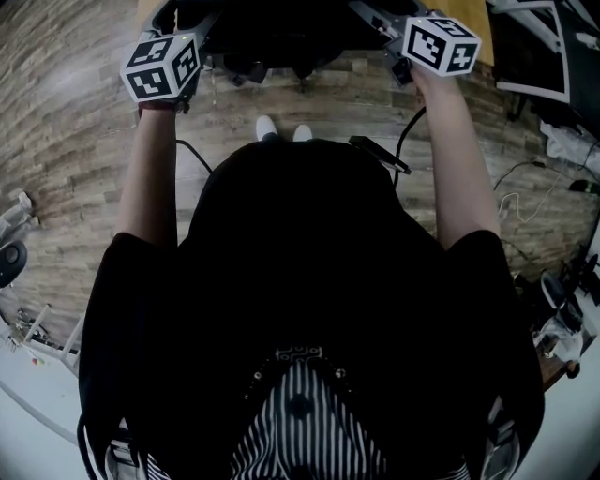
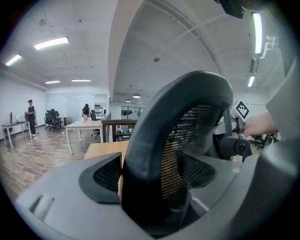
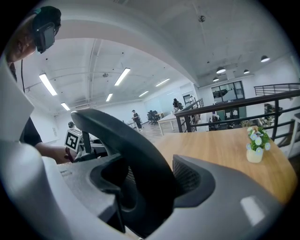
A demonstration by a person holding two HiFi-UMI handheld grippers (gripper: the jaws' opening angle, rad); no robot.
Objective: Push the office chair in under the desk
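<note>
The black office chair (image 1: 281,28) stands right in front of me, its mesh backrest (image 2: 187,136) facing the wooden desk (image 1: 469,14). My left gripper (image 2: 150,180) has its jaws closed around the backrest's left rim, which fills the space between them. My right gripper (image 3: 150,183) holds the right rim (image 3: 126,150) the same way, with the desk top (image 3: 225,150) just beyond. In the head view both marker cubes sit at the top, the left gripper (image 1: 178,19) and the right gripper (image 1: 375,14) reaching onto the chair. The chair's seat is hidden.
A small potted flower (image 3: 255,147) stands on the desk. Chair casters (image 1: 253,70) rest on the wood floor by my feet. Cables (image 1: 525,202) and monitors (image 1: 534,47) lie to the right. Other desks and a person (image 2: 30,112) are far off; a railing (image 3: 243,105) runs behind the desk.
</note>
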